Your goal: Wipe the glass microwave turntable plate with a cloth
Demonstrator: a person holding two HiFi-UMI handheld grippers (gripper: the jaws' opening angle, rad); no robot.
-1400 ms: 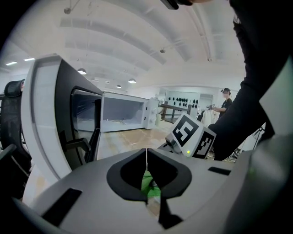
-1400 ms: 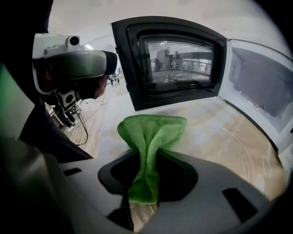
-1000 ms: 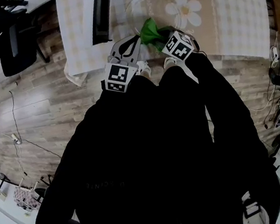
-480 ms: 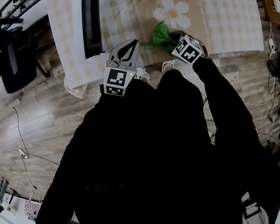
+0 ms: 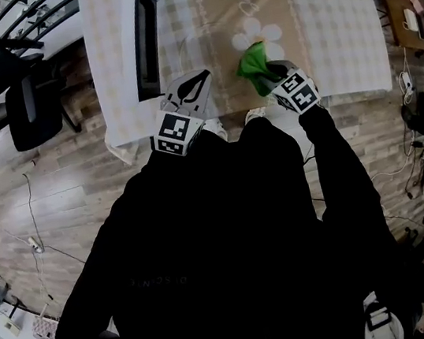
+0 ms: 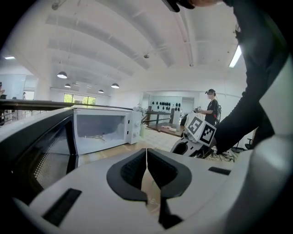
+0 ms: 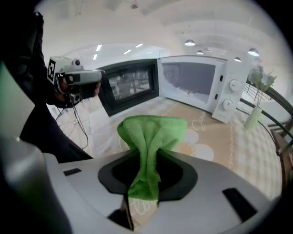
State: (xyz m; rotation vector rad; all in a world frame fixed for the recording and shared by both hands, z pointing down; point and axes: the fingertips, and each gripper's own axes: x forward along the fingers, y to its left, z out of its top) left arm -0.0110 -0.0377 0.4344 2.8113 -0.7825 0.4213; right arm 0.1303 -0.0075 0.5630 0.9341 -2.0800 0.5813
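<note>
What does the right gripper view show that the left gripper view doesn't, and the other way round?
Only the right gripper view: the cloth clamped in the right hand-held gripper, plus a vase. Only the left gripper view: the left hand-held gripper shut on nothing, plus a person standing far off. Both: the microwave with its door open.

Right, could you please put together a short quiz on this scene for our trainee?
1. True or false: the left gripper is shut on the green cloth.
2. The microwave door is: A open; B closed; C missing.
3. Fill in: the cloth is pinched in the ___ gripper.
Key: 1 false, it is shut with nothing in it; 2 A; 3 right, the right gripper holds it.
</note>
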